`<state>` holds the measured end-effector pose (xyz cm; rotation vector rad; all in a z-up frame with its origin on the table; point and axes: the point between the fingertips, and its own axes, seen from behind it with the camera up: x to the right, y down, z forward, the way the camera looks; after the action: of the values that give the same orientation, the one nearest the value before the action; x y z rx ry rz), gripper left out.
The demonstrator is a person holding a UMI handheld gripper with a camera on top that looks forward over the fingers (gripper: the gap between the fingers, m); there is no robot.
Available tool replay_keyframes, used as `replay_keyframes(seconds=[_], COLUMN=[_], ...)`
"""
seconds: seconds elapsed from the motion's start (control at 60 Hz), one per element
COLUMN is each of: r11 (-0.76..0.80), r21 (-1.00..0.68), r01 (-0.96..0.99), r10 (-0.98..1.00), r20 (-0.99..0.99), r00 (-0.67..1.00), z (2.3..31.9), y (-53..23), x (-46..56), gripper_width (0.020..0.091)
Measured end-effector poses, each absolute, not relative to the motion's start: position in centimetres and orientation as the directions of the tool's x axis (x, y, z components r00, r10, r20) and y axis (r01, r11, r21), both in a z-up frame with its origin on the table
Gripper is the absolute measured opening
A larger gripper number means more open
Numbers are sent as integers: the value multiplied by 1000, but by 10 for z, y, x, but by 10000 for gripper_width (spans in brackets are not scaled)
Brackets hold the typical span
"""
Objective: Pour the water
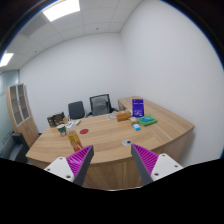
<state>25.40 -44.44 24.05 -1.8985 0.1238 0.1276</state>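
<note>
Viewing: I look down on a curved wooden counter [150, 135] in an office room, from well above it.
Tongs: my tongs [114, 158] are released, their purple pads [147, 158] apart with nothing between them, far from everything on the counter.
Containers: small items stand at the counter's far left end [68, 127]; I cannot tell which is a cup or bottle, or what any holds.
Other things: a purple box [138, 107], a teal book [147, 121], two office chairs [99, 103] beyond.
</note>
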Motion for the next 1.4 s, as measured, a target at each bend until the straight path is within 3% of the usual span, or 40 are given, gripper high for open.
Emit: replay_keyframes(seconds=[0.183,0.45,0.683,0.9,1.15,1.183,1.2,1.233,1.4], r11=[-314,-350,-323,-278,-229,-222,-225,-241,-205], r21=[-938,-930,-945,-956,-973,-975,-974,-970,-979], r01=[-145,-110,-56,-89,-17,-18,-14,6,-3], r10=[-28,83,136,63,96,94,89,66,-15], r20=[-144,-148,-105,-111,-40,-40,-35,-10,0], r00=[989,986,985,992,995,995,995,998,1000], z=[235,193,132,90,83,83,81,76,77], y=[-437,-391,-281,-170,-115,-111,-109,-107,-101], x=[248,168,57,-6,-38,-44,-44,-40,-34], gripper_width=[833,832,834,834,845,808,755,564,527])
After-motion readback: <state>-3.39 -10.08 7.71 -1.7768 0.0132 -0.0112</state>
